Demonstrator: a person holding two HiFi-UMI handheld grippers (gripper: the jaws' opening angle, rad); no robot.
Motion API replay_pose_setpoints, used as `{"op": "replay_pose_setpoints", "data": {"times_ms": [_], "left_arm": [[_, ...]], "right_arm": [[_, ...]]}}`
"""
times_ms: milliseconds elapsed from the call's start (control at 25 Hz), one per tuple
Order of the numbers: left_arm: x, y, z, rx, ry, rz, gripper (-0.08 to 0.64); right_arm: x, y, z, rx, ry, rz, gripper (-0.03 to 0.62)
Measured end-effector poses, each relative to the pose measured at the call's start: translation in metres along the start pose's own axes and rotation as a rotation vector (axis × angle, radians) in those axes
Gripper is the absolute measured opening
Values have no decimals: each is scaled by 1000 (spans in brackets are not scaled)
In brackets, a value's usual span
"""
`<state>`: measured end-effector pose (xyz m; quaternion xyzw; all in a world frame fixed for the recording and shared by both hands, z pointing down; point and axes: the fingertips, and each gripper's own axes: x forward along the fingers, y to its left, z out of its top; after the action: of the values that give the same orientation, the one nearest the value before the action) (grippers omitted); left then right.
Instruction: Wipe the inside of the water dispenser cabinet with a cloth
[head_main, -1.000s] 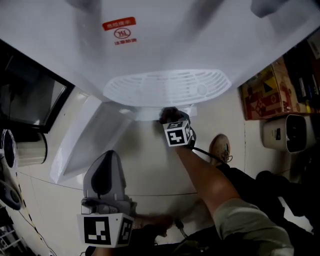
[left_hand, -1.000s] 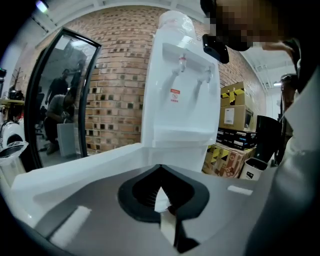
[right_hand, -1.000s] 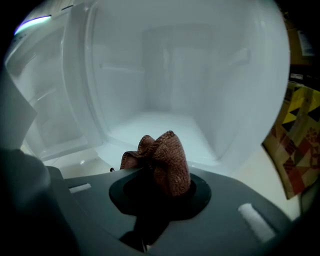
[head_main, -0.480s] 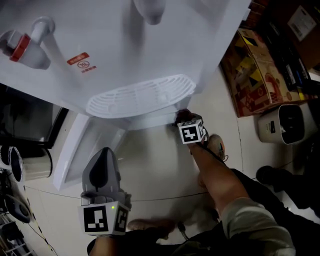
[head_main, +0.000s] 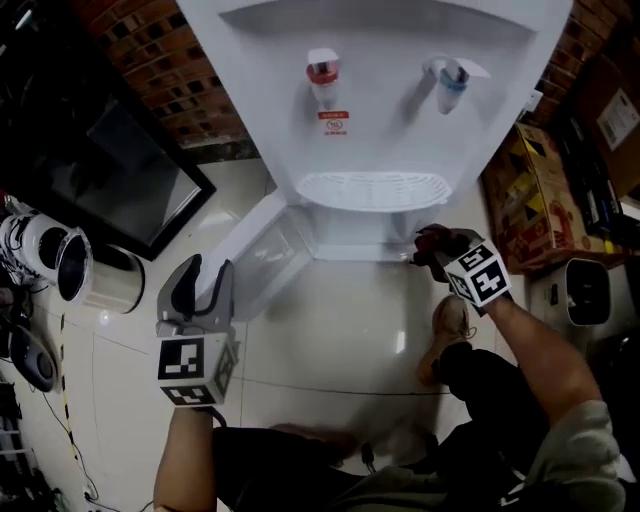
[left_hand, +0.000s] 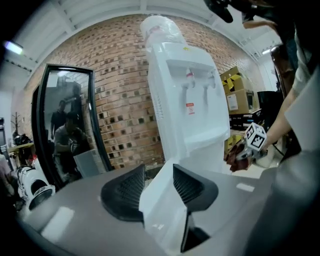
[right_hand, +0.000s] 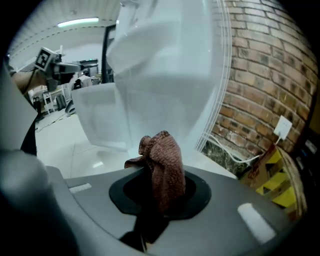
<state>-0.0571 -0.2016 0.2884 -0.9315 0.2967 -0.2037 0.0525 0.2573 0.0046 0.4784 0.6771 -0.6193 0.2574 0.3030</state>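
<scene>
Head view – my right gripper (head_main: 432, 250) has come out from under the drip tray (head_main: 375, 190) and back from the water dispenser (head_main: 380, 90), so I judge the wiping paused or done. The cabinet door (head_main: 265, 255) is swung open, and the inside is hidden below the tray.

Left gripper view – my left gripper (left_hand: 159, 187) has just been spreading its jaws. The door edge shows in the gap, and the pads aren't pressing it.

Right gripper view – jaws pinch the cloth (right_hand: 162, 165), bunched upright beside the dispenser; cabinet cut off
</scene>
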Motion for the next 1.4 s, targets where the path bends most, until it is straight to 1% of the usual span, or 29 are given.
{"op": "replay_pose_setpoints", "data": {"times_ms": [80, 200, 280, 320, 480, 680, 840, 1000, 1200, 1320, 1400], "left_arm": [[-3, 20, -24, -17, 62, 6, 194], [-3, 41, -73, -98, 178, -19, 261], [-2, 48, -97, -118, 241, -45, 282], [-2, 50, -105, -119, 259, -54, 282], [-7, 48, -106, -133, 276, -77, 282], [-22, 29, -105, -159, 320, -125, 282], [-45, -7, -101, -186, 335, -210, 256], [-69, -63, -93, -198, 342, -350, 221], [-68, -151, -70, -195, 300, -516, 170], [-51, -203, -53, -181, 253, -586, 150], [-36, -233, -39, -152, 212, -615, 145]], "right_arm": [[-34, 4, 18, 17, -58, -4, 81], [-79, 13, 43, 77, -159, -18, 81], [-99, 23, 58, 82, -218, -20, 83], [-106, 28, 66, 79, -243, -18, 81], [-129, 42, 95, 74, -322, -9, 83], [-144, 42, 117, 111, -408, 22, 83], [-155, 31, 127, 156, -472, 33, 83], [-170, 25, 125, 165, -511, 28, 81], [-186, 11, 93, 158, -486, -24, 83], [-196, -3, 70, 176, -475, -64, 83], [-203, -12, 56, 190, -467, -86, 83]]}}
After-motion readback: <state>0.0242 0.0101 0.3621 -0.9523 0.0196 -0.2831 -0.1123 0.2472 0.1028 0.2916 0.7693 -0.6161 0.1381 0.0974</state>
